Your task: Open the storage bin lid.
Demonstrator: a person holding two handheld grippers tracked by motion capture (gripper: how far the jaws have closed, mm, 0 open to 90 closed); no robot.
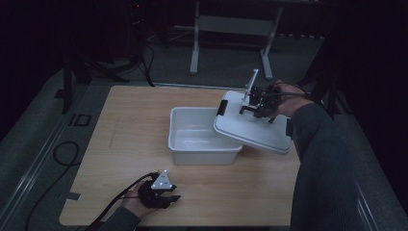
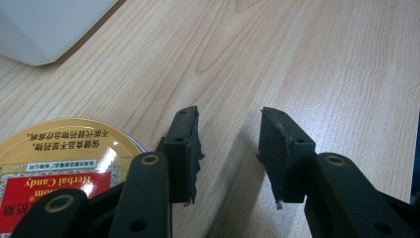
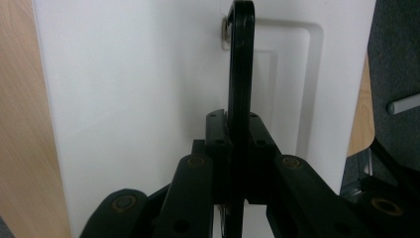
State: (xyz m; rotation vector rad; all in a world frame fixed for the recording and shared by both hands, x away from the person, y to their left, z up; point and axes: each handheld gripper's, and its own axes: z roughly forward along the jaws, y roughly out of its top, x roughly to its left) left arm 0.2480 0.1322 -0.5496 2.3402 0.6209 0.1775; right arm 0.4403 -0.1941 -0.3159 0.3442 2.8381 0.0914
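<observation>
left gripper: i see it low at the near left edge of the surface, resting just above the wood. in the left gripper view its jaws stand partly apart with nothing but bare wood between the pads.
candy tin: a round gold tin with a red label reading "herbal candy" lies just beside my left gripper, outside the jaws on the surface.
white tub: an open rectangular plastic tub sits near the middle of the surface, its inside bare as far as i can tell. one corner of it shows at the top left of the left gripper view.
lid: the white lid hangs tilted over the tub's right rim, its left edge above the opening and its right part reaching out past the tub toward the surface's right side.
lid handle: a thin black handle stands up from the lid's recessed top.
right gripper: i have it clamped tight on the lid handle, both pads pressed flat against the black strap, so the lid is carried by that grip.
right sleeve: the forearm comes in from the lower right, reaching to the lid.
</observation>
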